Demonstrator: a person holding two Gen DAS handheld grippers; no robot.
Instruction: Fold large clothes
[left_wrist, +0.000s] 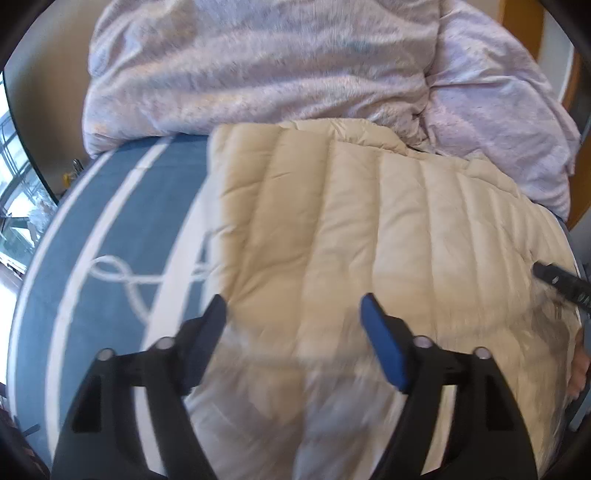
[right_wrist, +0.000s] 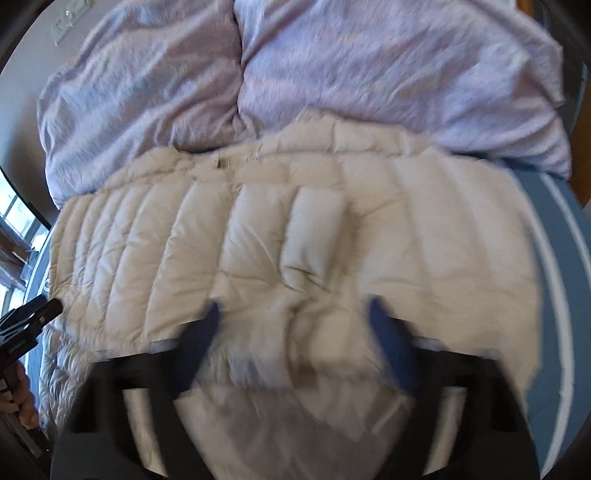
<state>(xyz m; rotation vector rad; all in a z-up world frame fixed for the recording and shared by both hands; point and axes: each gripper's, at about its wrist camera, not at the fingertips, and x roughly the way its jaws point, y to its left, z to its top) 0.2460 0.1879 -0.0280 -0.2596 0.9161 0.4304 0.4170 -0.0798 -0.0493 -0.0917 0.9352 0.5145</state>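
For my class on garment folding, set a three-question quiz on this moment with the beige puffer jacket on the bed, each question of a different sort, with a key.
1. True or false: the left gripper is clamped on the puffer jacket.
2. What lies bunched at the far side of the puffer jacket?
A. a pale lilac duvet
B. a red towel
C. a stack of books
3. Fill in: the bedcover under the jacket is blue with ____ stripes.

Key
1. False: both the left gripper and the right gripper are open above the jacket, nothing pinched between their fingers.
2. A, the duvet.
3. White.
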